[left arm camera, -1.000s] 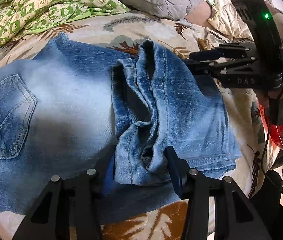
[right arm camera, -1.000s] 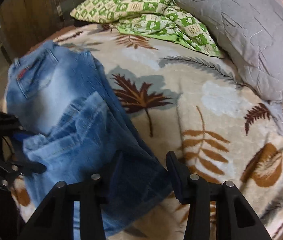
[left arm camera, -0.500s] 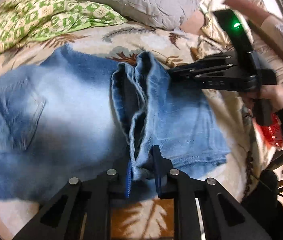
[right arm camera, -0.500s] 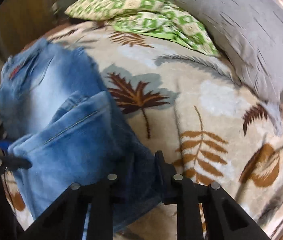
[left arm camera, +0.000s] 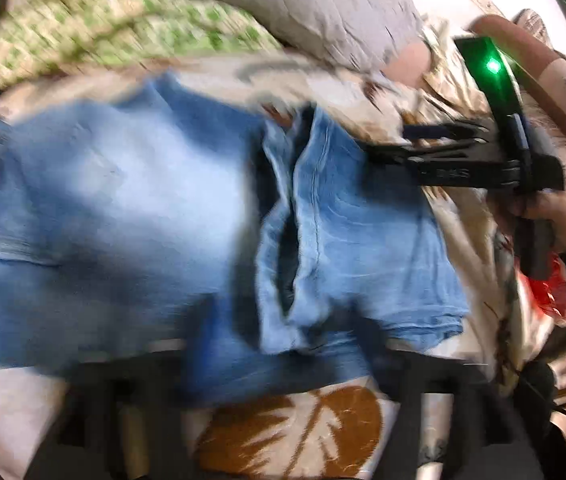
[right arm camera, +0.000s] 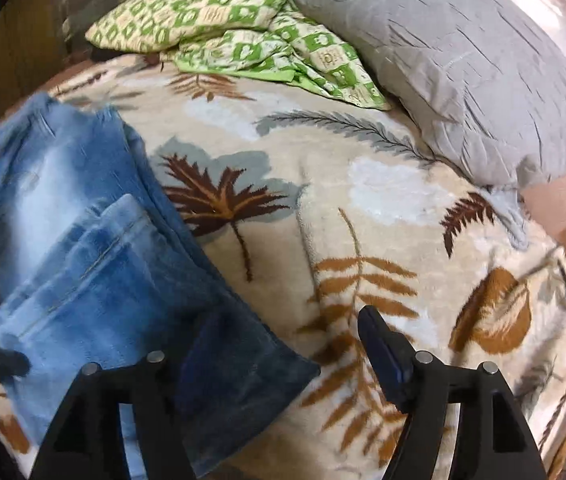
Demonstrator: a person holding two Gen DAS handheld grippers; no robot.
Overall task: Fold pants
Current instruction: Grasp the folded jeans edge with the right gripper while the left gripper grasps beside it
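Blue jeans (left arm camera: 131, 216) lie on a leaf-patterned blanket (right arm camera: 323, 208), the legs folded back over the seat part (left arm camera: 363, 248). In the blurred left wrist view my left gripper (left arm camera: 283, 364) is open, its fingers spread wide at the jeans' near edge. My right gripper (right arm camera: 283, 344) is open; its left finger lies over the dark folded corner of the jeans (right arm camera: 95, 264), its right fingertip (right arm camera: 379, 340) over bare blanket. The right gripper also shows in the left wrist view (left arm camera: 423, 140), at the far edge of the fold.
A grey pillow (right arm camera: 463, 64) and a green checked quilt (right arm camera: 235, 20) lie at the head of the bed. A person's arm (left arm camera: 531, 76) and hand hold the right gripper. Wooden wall at left.
Both grippers were shut on the folded jeans half a second ago and have opened, letting the cloth go. The left view is blurred from motion.
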